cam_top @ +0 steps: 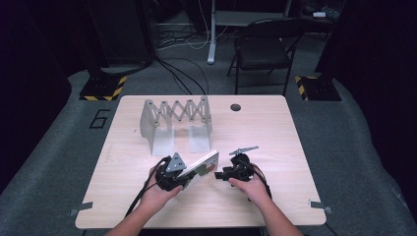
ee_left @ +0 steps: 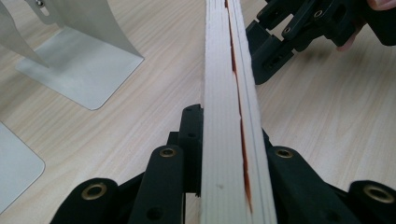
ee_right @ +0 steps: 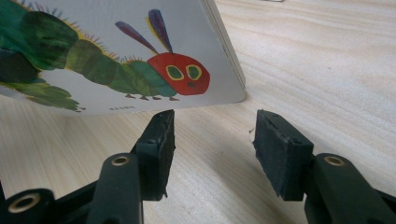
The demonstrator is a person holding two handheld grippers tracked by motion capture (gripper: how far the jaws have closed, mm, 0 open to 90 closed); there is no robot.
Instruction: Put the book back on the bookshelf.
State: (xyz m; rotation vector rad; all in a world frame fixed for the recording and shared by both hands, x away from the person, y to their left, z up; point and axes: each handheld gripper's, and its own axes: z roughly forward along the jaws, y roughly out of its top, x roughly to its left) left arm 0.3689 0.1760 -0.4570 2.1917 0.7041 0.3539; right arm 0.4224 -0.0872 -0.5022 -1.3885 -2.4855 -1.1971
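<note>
book: [cam_top: 200,168] lower middle of the high view, tilted, one corner on the table [cam_top: 275,142]
left gripper: [cam_top: 173,178] clamped on the book's edge
right gripper: [cam_top: 227,173] jaws apart, empty, just beside the book
rack: [cam_top: 176,123] upper left of the table, empty
progress: book lifted, likely still to be stood in the rack

Black left gripper [cam_top: 183,178], grey 3-cornered plate on top; black right gripper [cam_top: 220,173] (brass-coloured rivets)

Between your left gripper [ee_left: 229,154] jaws sits a thick board book [ee_left: 231,93] with layered pale card edges and a smooth printed cover; your right gripper [ee_right: 212,140] pads look rough matt rubber, over light wood-grain table [ee_right: 327,60], beside brushed metal rack [ee_left: 79,60]
</note>
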